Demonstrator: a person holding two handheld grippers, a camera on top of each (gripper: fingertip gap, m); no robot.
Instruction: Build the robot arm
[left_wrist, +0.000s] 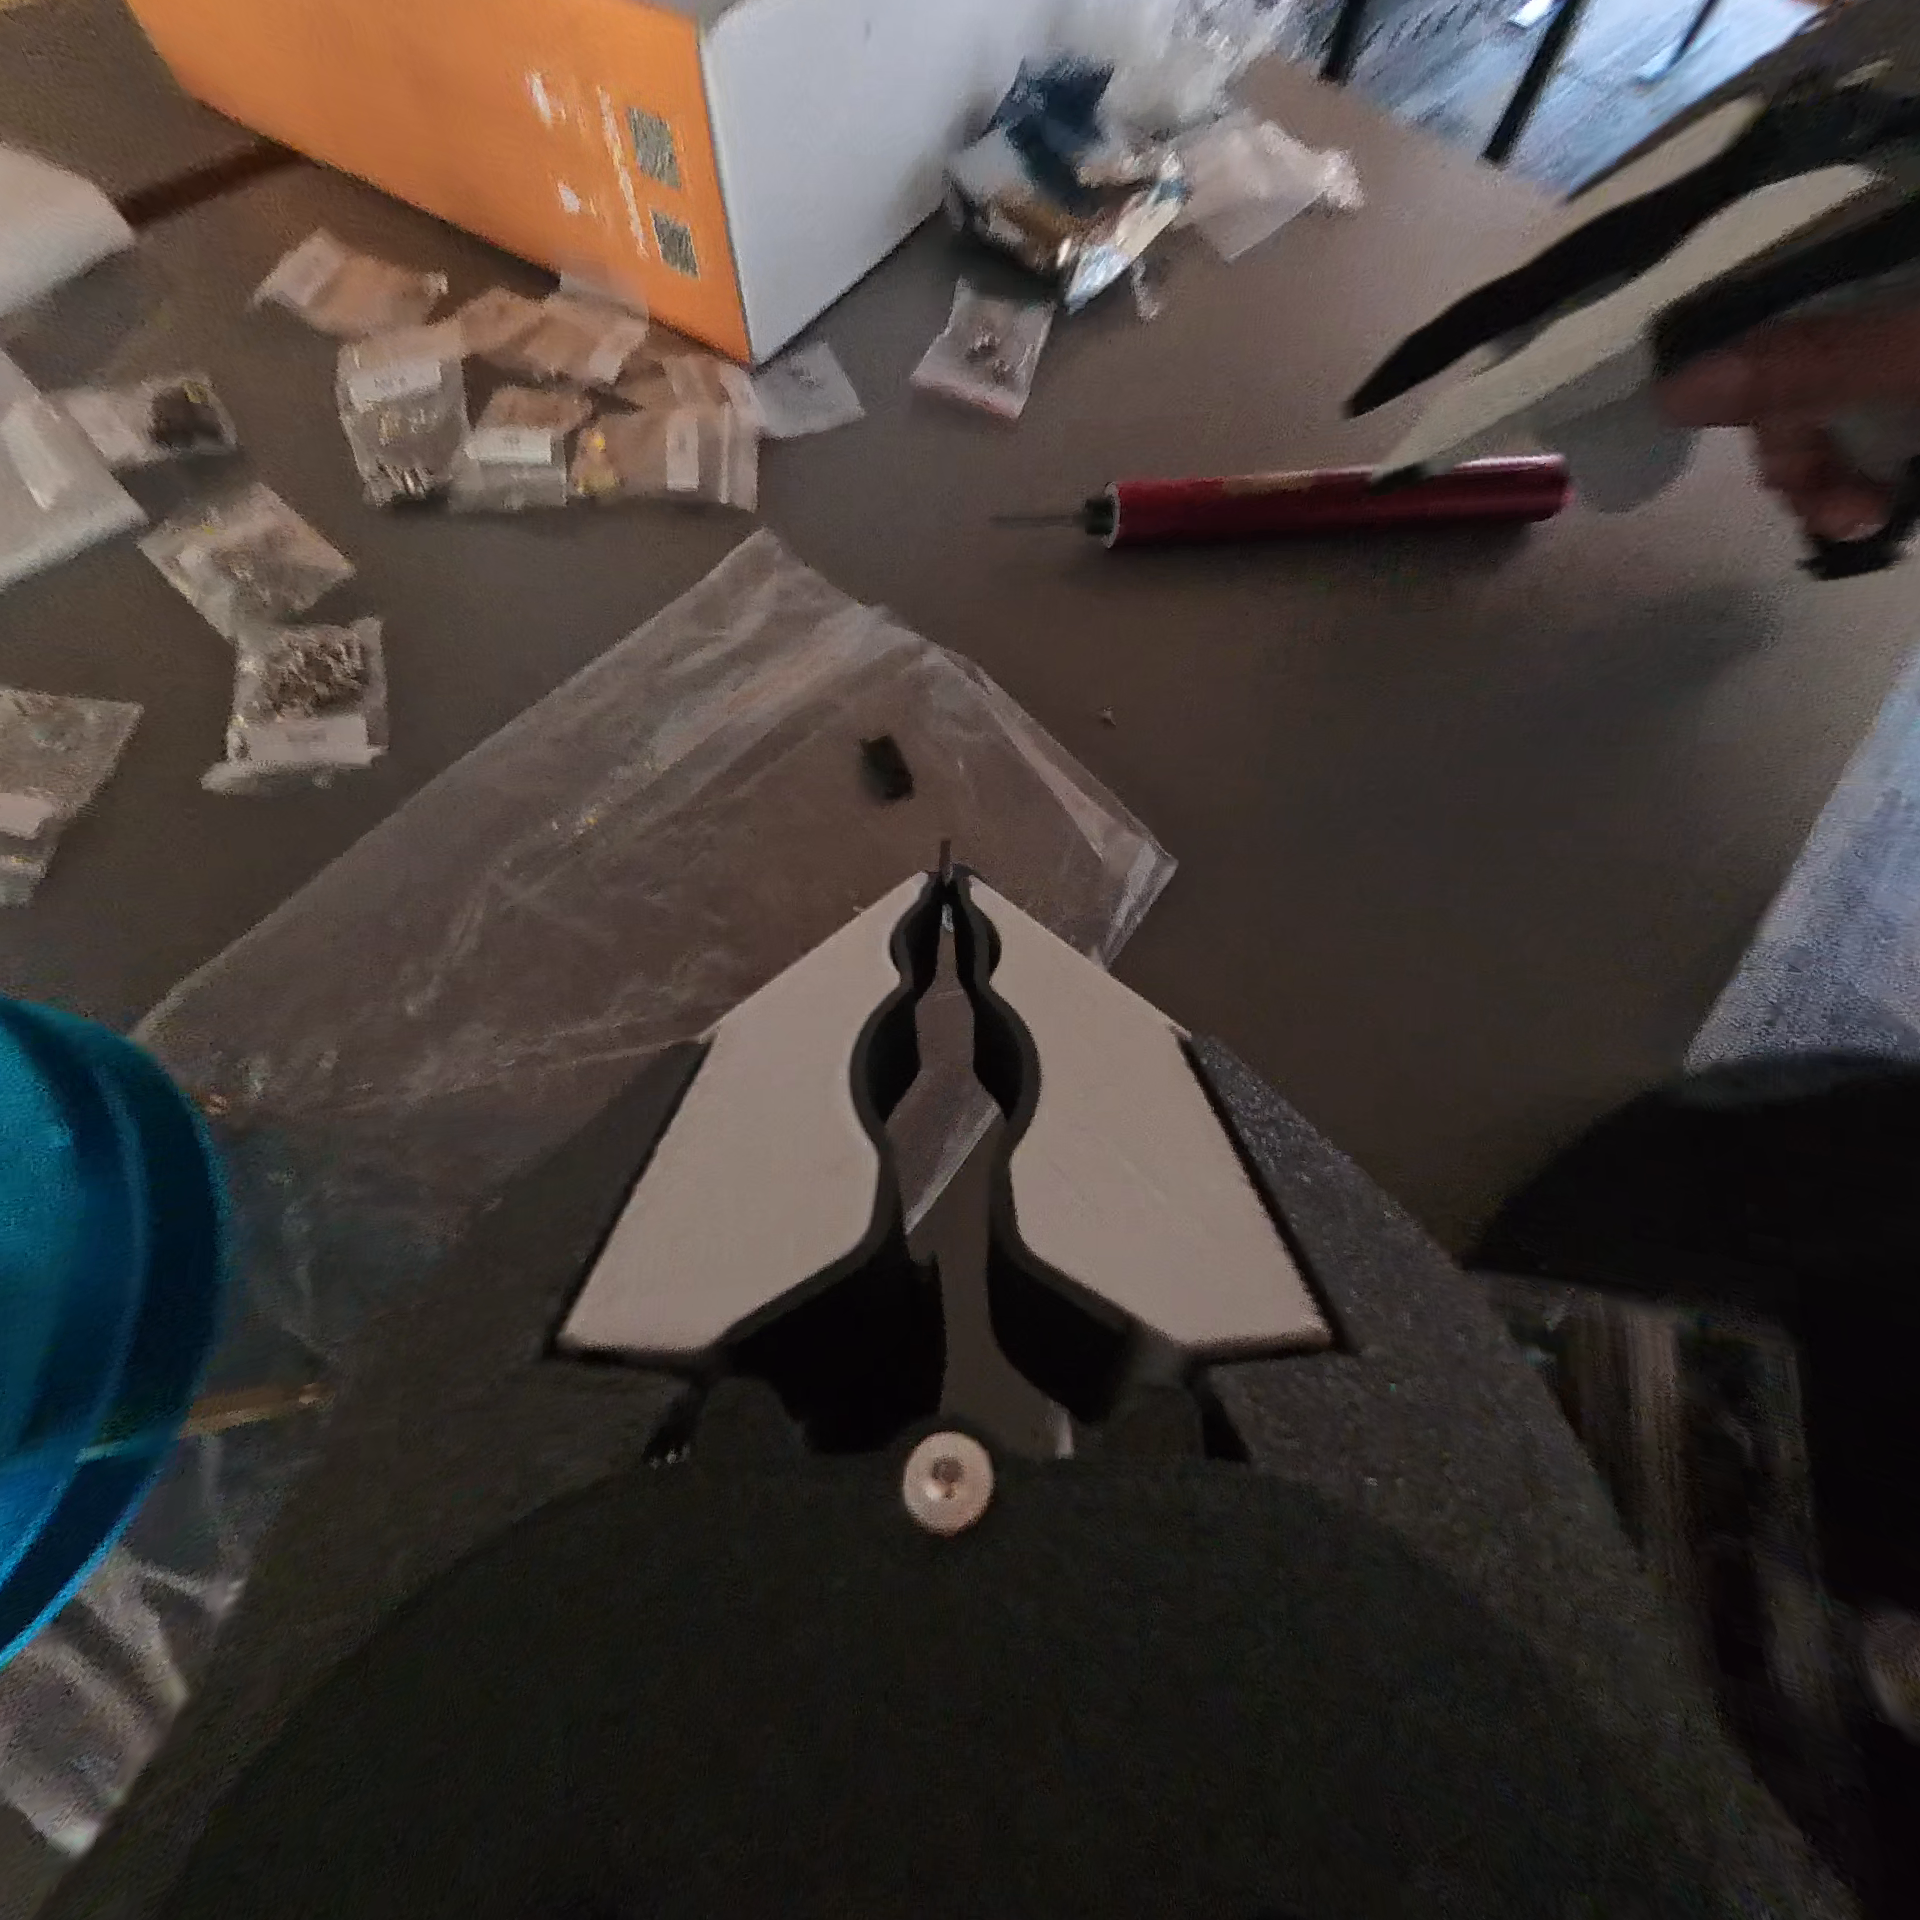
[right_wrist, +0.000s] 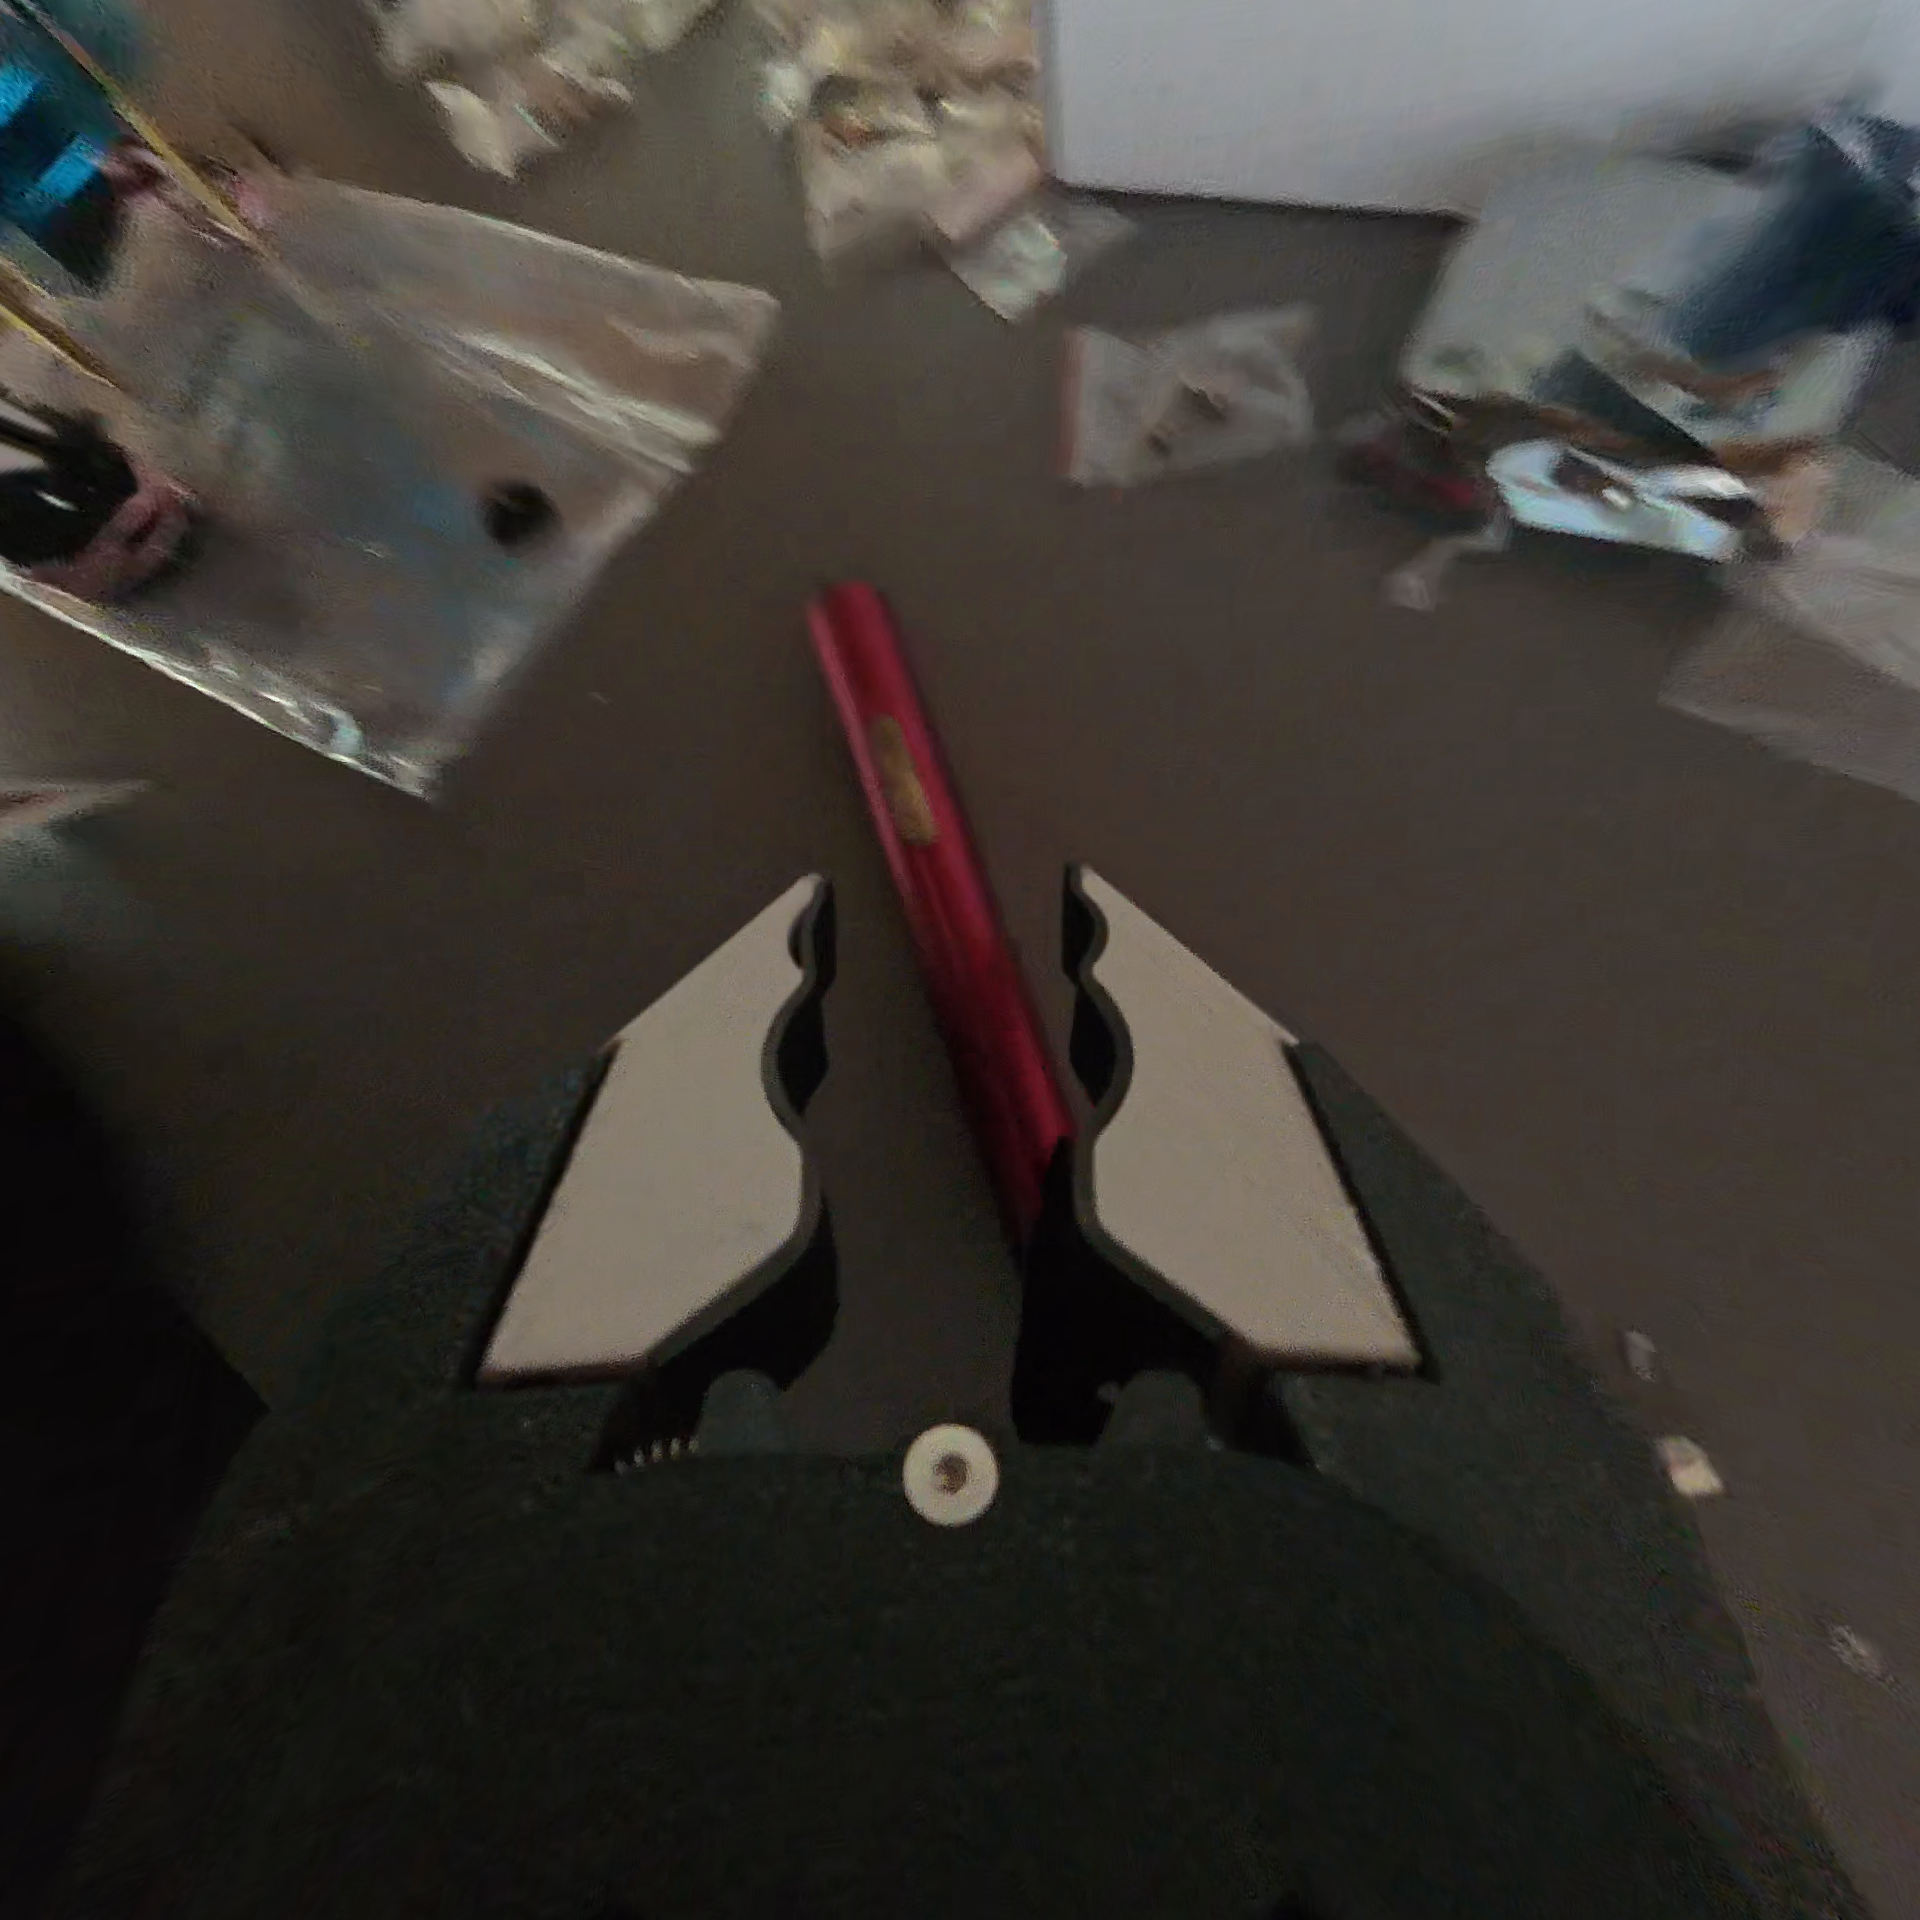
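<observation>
While the left gripper (left_wrist: 945, 894) has its fingers pressed together, a thin dark pin (left_wrist: 943, 860) pokes out from between the tips, apparently pinched there. Under and ahead of those tips lies a clear bag (left_wrist: 582, 883) flat on the brown table (left_wrist: 1403, 831), with a small black part (left_wrist: 885, 769) on or in it just beyond the fingers. Small packets (left_wrist: 301, 686) are scattered to the left, and an orange box (left_wrist: 468, 114) stands behind them.

Over on the right side, the right gripper (right_wrist: 948, 904) has its fingers spread apart, holding nothing. A red tool (right_wrist: 925, 873) lies on the table between them, running lengthwise from beyond the tips back into the gap, closer to the right finger; whether it touches that finger cannot be told through the blur. In the left wrist view the tool shows a needle tip pointing left.
</observation>
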